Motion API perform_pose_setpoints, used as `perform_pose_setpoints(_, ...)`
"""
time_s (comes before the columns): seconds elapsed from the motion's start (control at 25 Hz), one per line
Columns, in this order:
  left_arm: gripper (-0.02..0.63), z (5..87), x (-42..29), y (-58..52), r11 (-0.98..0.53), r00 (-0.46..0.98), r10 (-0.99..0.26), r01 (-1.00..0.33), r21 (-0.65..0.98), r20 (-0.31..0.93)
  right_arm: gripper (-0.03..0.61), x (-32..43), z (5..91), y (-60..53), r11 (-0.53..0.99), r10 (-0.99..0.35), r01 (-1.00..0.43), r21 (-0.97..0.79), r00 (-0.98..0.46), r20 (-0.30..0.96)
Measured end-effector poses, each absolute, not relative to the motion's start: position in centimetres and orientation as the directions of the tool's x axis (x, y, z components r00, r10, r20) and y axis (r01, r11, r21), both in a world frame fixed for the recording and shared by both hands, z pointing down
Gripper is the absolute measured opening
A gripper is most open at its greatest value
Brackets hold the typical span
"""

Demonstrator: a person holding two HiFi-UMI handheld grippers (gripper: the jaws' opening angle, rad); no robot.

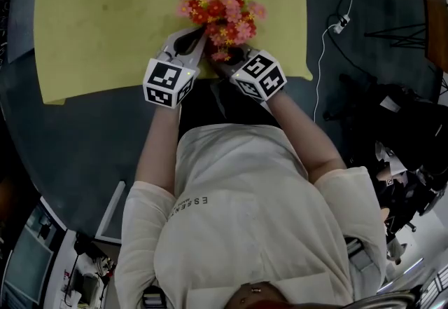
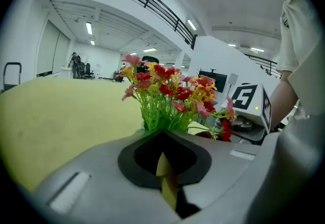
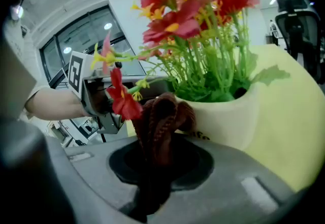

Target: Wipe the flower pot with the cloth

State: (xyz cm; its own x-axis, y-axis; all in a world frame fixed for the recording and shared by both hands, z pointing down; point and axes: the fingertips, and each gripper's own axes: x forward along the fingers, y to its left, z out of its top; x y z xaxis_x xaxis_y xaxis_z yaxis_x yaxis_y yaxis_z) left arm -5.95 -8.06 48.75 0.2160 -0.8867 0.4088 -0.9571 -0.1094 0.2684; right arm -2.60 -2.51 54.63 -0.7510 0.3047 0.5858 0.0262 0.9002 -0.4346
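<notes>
A cream flower pot full of red, pink and yellow artificial flowers stands on the yellow mat; from the head view the blooms hide the pot. My left gripper reaches in at the flowers' base from the left. Its jaws are shut on a thin cream sliver, pot-coloured and apparently the pot's rim. My right gripper comes in from the right, shut on a dark red-brown braided cloth. The bunched cloth rests against the pot's wall beside some print.
The mat covers a dark round table, and both grippers work near the mat's front edge. White cables and a plug lie on the floor to the right. Dark chairs and bags stand further right.
</notes>
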Motion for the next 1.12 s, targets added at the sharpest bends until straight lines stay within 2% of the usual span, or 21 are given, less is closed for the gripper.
perform_pose_setpoints(0.56,0.014,48.9,-6.0,-8.0,-0.138,0.253,-0.873,-0.948,0.286,0.416,0.063,2.0,55.0,-8.4,0.860,0.198,-0.173,-0.480,-0.754,0.627)
perform_pose_setpoints(0.76,0.014,48.8,-6.1,-8.0,-0.090,0.195,-0.894,-0.960,0.264,0.403,0.063,3.2,54.9,-10.3,0.852,0.170,-0.210,-0.479,-0.755,0.633)
perform_pose_setpoints(0.96,0.012,48.8,-6.3,-8.1,-0.033,0.139,-0.913,-0.962,0.271,0.384,0.063,3.5,54.7,-14.8,0.889,0.077,-0.259,-0.379,-0.729,0.680)
perform_pose_setpoints(1.12,0.012,48.8,-6.3,-8.1,-0.023,0.140,-0.908,-0.957,0.288,0.394,0.063,1.0,53.9,-18.7,0.925,0.043,-0.227,-0.306,-0.736,0.675)
